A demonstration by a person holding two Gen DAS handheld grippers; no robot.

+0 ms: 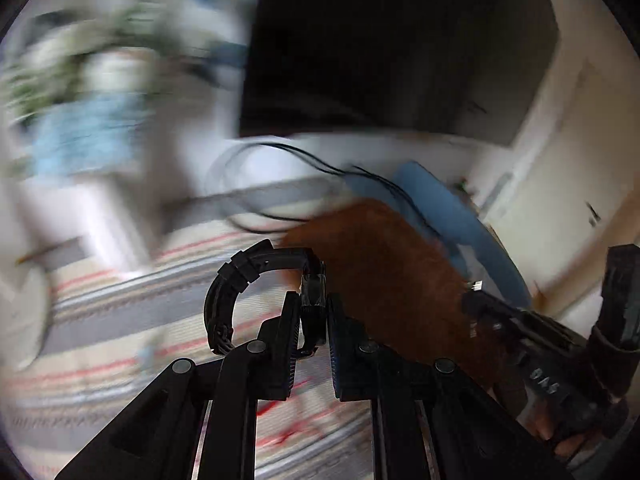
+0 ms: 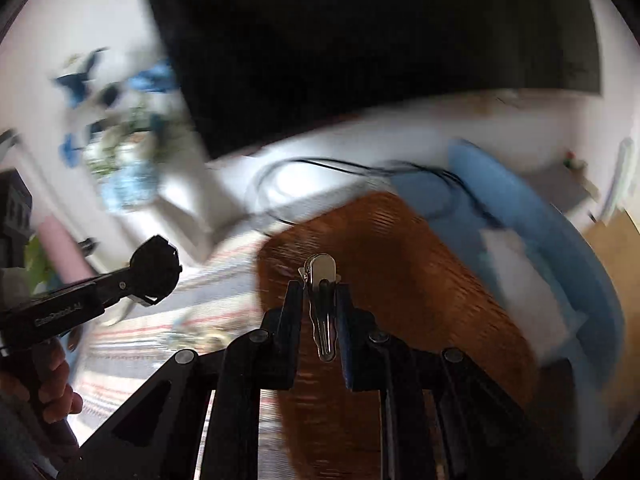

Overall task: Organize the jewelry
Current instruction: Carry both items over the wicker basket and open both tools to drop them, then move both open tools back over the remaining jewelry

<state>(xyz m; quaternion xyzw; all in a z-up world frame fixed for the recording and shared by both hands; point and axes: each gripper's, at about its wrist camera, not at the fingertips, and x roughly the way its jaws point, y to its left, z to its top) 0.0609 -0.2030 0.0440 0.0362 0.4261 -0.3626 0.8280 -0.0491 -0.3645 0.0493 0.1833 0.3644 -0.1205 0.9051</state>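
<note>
My left gripper (image 1: 314, 300) is shut on a black wristwatch (image 1: 248, 280); its strap curls up and to the left of the fingers, held in the air above a striped rug. My right gripper (image 2: 318, 292) is shut on a silver metal hair clip (image 2: 322, 300) that stands upright between the fingers, above a brown wooden table (image 2: 400, 280). The left gripper with the watch (image 2: 154, 272) also shows at the left of the right wrist view. The right gripper's body (image 1: 560, 360) shows at the right of the left wrist view. Both views are motion-blurred.
A striped rug (image 1: 140, 320) covers the floor. A blue rounded seat (image 2: 540, 232) with a white cushion stands beyond the brown table. A dark screen (image 2: 360, 40) fills the back wall, with black cables (image 2: 360, 168) below it. A plant and blue items (image 2: 120, 148) are at left.
</note>
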